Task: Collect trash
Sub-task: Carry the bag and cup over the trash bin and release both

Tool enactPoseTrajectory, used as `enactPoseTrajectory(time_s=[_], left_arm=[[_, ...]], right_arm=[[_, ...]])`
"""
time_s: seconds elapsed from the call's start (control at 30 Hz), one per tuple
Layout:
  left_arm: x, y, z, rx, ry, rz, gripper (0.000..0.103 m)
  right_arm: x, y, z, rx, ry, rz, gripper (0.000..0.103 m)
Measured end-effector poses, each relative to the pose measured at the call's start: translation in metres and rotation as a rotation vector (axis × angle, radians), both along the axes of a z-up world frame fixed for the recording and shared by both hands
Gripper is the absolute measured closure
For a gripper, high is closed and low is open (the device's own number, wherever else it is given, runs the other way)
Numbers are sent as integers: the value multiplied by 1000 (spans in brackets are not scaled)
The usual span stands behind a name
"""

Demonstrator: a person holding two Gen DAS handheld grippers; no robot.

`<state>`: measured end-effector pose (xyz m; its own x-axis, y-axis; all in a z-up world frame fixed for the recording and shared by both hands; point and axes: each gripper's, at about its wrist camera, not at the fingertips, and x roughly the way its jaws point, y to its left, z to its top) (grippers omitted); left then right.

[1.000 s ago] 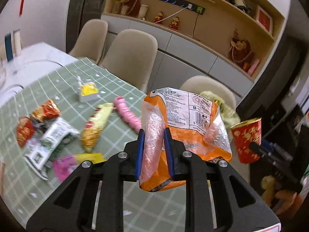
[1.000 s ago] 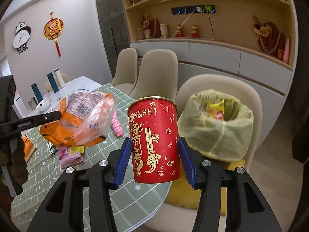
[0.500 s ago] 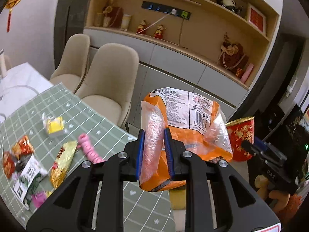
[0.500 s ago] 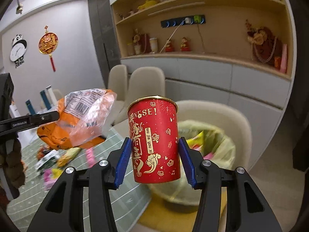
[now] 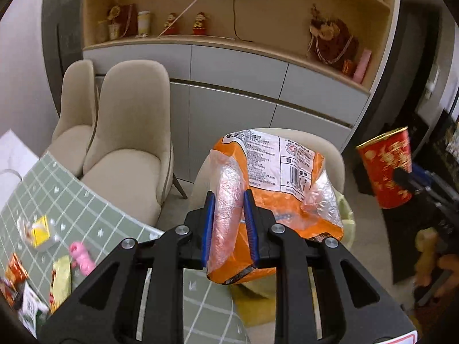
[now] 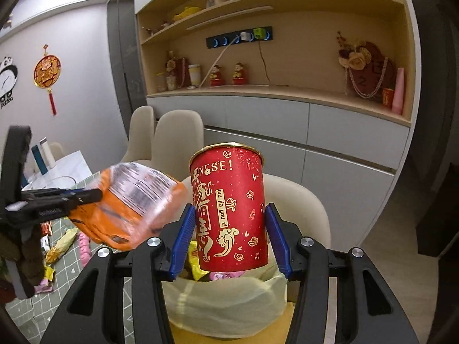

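orange snack bag (image 5: 275,200) is pinched in my left gripper (image 5: 229,229); my right gripper (image 6: 231,236) clamps the red paper cup (image 6: 229,209) over the yellow trash bag (image 6: 229,306). delivery step; next i centre both, then release.

You are seeing these counts:
Two grippers (image 5: 228,223) (image 6: 229,240), one orange bag (image 5: 275,189), one red can (image 6: 229,212), three chairs (image 5: 129,143), one yellow trash bag (image 6: 223,304).
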<state>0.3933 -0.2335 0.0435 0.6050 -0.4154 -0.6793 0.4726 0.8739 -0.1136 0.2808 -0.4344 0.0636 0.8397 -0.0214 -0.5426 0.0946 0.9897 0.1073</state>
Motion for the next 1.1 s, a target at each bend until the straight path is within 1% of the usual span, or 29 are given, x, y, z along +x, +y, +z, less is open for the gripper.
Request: enactPoseTrajectory(time_s=[0.17,0.23,0.3,0.4,0.5,0.57,0.63,0.67,0.7,0.73,0.77,0.83,0.87,0.9,1.03,1.1], left_arm=[[18,-33,-10,56,-40,-6,83],[23,-51,-17,114,-74,-39,83],[25,-68,-25,169,-79,-87,83],[20,-95,-44,237,-18,-187,83],[12,-118,-60,255,41,-263,83],[8,-124,-71,235,88,-290,83],[10,-127,-77,206,122,-289,82],[13,-126,-78,190,135,-287,80],[16,-122,-79,155,158,-278,76],[19,-117,-78,127,176,-271,75],[22,-110,-77,84,202,-262,71],[25,-99,-71,34,214,-252,65],[25,-88,-65,1,211,-229,62],[26,-78,-59,-27,210,-204,61],[30,-37,-39,-112,210,-83,61],[29,-20,-29,-132,202,-36,61]], right_arm=[[6,-16,-2,-18,-10,-26,56],[9,-23,-6,-23,-8,-41,56],[10,-31,-11,-21,2,-55,56],[12,-44,-19,-9,16,-80,56],[12,-55,-25,22,26,-99,55],[12,-60,-30,38,36,-105,55],[11,-60,-32,45,40,-101,55],[11,-59,-33,48,41,-96,55],[13,-58,-34,51,42,-88,55],[13,-57,-35,54,43,-81,55],[14,-54,-38,58,47,-71,55],[17,-50,-41,70,57,-49,55],[21,-46,-43,82,65,-27,55],[24,-42,-44,88,71,-10,55],[49,-12,-48,118,120,120,55],[67,7,-54,148,163,201,55]])
